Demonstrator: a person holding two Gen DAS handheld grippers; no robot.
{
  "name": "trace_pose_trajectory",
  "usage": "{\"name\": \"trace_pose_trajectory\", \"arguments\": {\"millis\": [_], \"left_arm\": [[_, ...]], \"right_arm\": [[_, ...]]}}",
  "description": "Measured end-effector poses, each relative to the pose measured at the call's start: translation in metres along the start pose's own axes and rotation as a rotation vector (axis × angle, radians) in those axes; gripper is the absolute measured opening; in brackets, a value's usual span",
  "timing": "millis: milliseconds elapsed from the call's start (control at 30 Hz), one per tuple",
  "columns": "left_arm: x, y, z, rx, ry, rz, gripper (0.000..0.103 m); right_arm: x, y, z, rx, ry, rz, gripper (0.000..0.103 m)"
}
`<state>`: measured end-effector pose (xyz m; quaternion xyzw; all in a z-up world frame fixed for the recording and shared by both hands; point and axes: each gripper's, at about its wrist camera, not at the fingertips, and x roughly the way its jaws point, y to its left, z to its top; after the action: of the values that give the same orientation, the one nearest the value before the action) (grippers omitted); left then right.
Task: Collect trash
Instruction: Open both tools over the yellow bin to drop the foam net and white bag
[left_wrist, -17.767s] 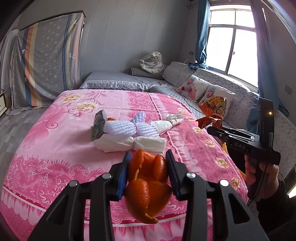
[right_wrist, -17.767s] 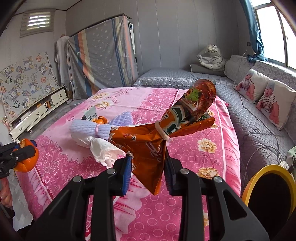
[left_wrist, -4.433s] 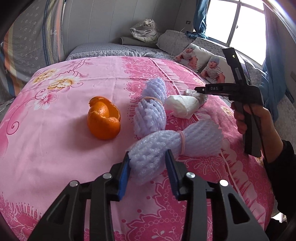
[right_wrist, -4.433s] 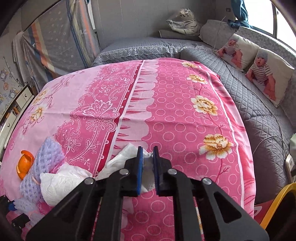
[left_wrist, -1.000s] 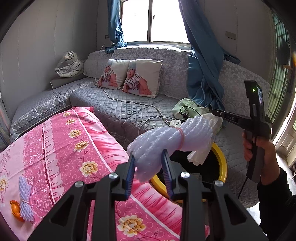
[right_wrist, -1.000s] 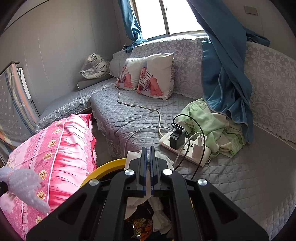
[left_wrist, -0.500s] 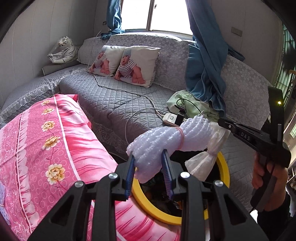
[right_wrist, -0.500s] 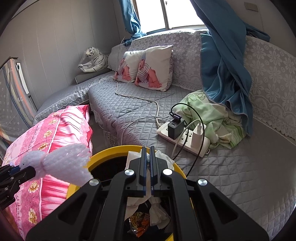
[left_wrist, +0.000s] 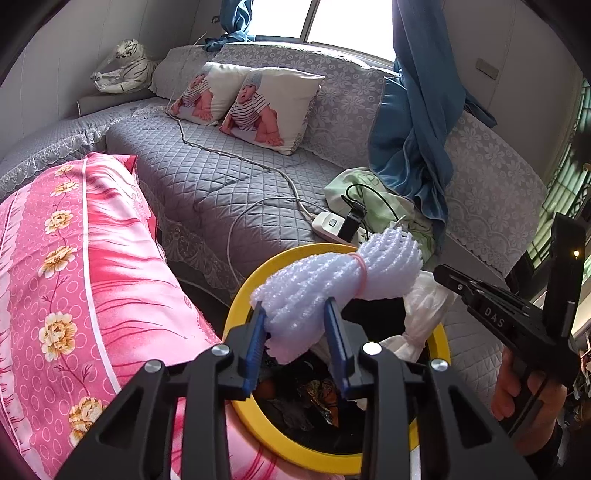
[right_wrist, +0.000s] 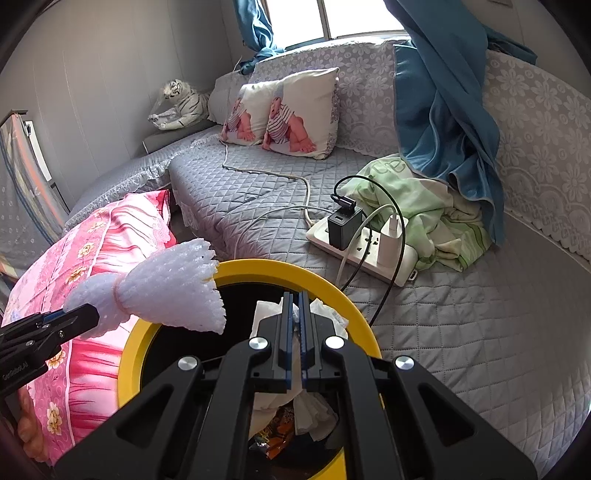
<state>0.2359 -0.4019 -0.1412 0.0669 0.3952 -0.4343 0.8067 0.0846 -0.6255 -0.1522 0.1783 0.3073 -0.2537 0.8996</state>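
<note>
The grey quilted sofa (right_wrist: 461, 332), diamond-stitched and soft, fills the right and upper middle of both views; the pink floral satin bedcover (left_wrist: 74, 277) slopes glossy down the left. Between them, at lower centre, stands the round bin with a smooth yellow plastic rim (right_wrist: 280, 267) and a dark inside where crumpled wrappers lie. Just beyond the rim on the sofa sits a white power strip (right_wrist: 369, 254) with a black charger and looping cables.

The left gripper (left_wrist: 297, 345) has the bundled lilac-white foam fruit net (left_wrist: 325, 280), knobbly, springy and cinched by a pink rubber band, between its blue pads, and its jaws are opening. The net hangs over the near left of the bin's mouth, its fanned end reaching across. The right gripper (right_wrist: 294, 341), jaws pressed together, pinches a crumpled white tissue wad (right_wrist: 266, 315) over the bin's opening.

Judged risks: the light net may catch on the rim or bounce off toward the bedcover, since much of it lies over the edge. The tissue may cling to the pads on release. A low swing could snag the cables.
</note>
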Motion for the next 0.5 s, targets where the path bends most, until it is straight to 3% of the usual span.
{"name": "trace_pose_trajectory", "arguments": {"millis": [133, 500], "left_arm": [[0.001, 0.004, 0.0, -0.019, 0.009, 0.016, 0.035], [-0.007, 0.021, 0.002, -0.098, -0.009, 0.003, 0.065]], "right_arm": [[0.003, 0.0, 0.0, -0.006, 0.004, -0.009, 0.003], [0.008, -0.007, 0.001, 0.031, 0.039, 0.001, 0.004]]}}
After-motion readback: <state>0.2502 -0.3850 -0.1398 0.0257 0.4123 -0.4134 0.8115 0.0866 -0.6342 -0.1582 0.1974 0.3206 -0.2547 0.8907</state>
